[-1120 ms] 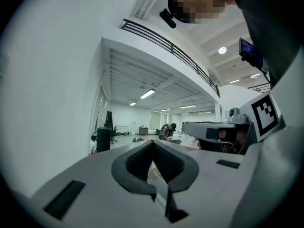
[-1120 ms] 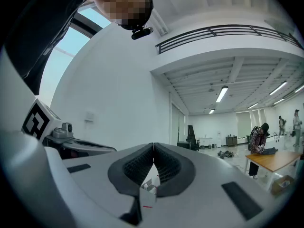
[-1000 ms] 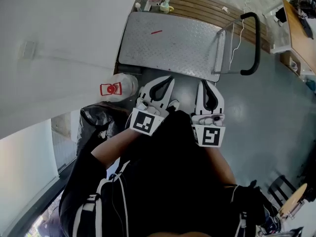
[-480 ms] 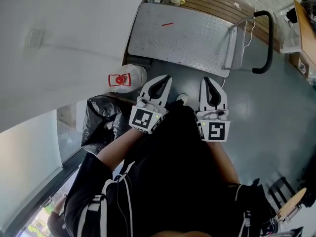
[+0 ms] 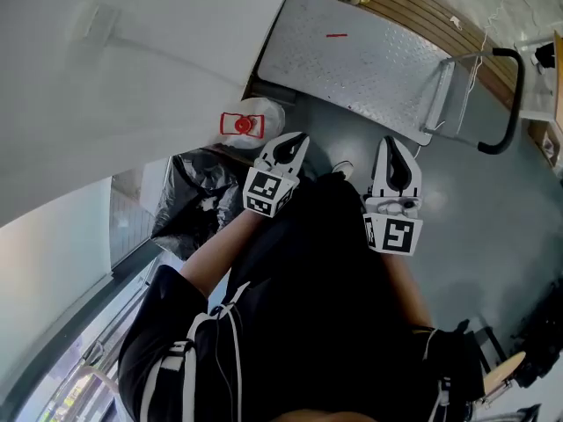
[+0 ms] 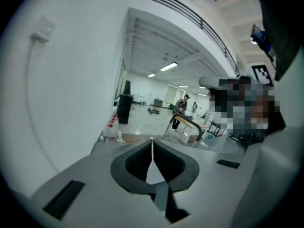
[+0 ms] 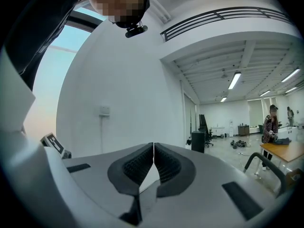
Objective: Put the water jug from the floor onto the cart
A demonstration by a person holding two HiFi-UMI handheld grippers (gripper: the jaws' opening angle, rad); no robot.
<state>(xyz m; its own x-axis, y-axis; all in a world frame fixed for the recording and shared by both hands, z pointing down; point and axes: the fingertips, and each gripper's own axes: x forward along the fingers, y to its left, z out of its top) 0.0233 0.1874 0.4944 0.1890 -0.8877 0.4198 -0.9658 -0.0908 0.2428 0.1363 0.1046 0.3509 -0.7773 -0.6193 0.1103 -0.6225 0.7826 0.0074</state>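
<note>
Seen from above, the water jug [image 5: 255,118] sits on the floor [image 5: 493,209] by the white wall, near the left corner of the cart [image 5: 369,55]. In the past second the left tongs [image 5: 295,139] have dropped in just beside its red cap, clenched and empty. The right tongs [image 5: 390,142], also clenched on nothing, trail further right. The grasp looks close, but the left jaws must open first.

The cart [image 5: 369,60] deck is dull embossed metal, the jug [image 5: 266,113] is clear smooth plastic, the bag [image 5: 198,196] is shiny crumpled black plastic, and the floor [image 5: 493,218] is smooth, slightly glossy.
</note>
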